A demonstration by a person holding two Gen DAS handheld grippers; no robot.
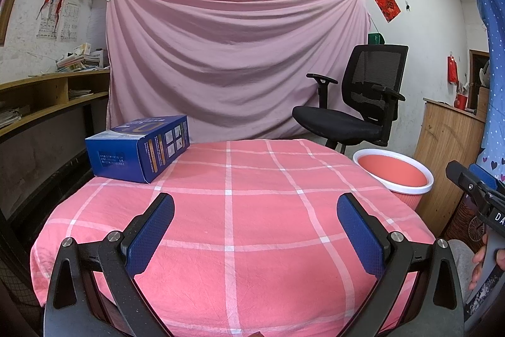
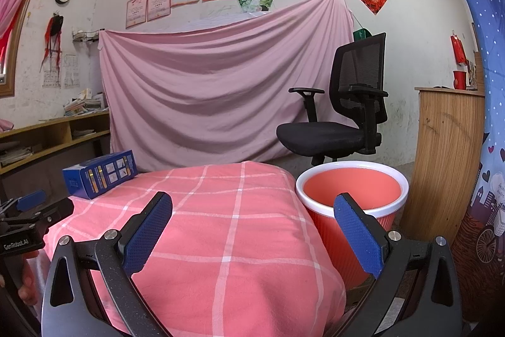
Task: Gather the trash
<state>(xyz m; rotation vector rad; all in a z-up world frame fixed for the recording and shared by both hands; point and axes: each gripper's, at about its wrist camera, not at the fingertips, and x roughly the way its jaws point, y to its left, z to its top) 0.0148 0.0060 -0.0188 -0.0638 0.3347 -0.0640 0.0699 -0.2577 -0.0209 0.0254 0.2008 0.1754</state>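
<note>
1. On the counter (image 1: 252,226), which is draped in a pink cloth with white checks, a blue carton (image 1: 139,147) lies on its side at the far left corner; part of it overhangs the counter's edge.
2. Beside the counter, off its right side and lower than its top, stands a salmon-red waste bin (image 1: 394,176) with a white rim. Its mouth faces up, and what shows of its inside holds nothing.
3. Over the near half of the counter hovers the left gripper (image 1: 255,229). Its jaws stand wide apart with only the checked cloth between them, and its blue-padded fingers (image 1: 151,236) touch nothing.
4. From the right wrist view, the right gripper (image 2: 252,229) hangs over the counter's right edge. Its jaws are also spread wide and hold nothing; one finger sits over the cloth and the other in front of the waste bin (image 2: 353,188).
5. The blue carton (image 2: 101,172) is well apart from both grippers, across the counter from the bin.
6. Behind the counter, a black mesh office chair (image 1: 356,100) stands in front of a pink sheet (image 1: 227,59) hung on the wall.
7. To the counter's left runs a wooden shelf (image 1: 47,97) with stacked papers; to its right, past the bin, stands a wooden cabinet (image 2: 448,160).
</note>
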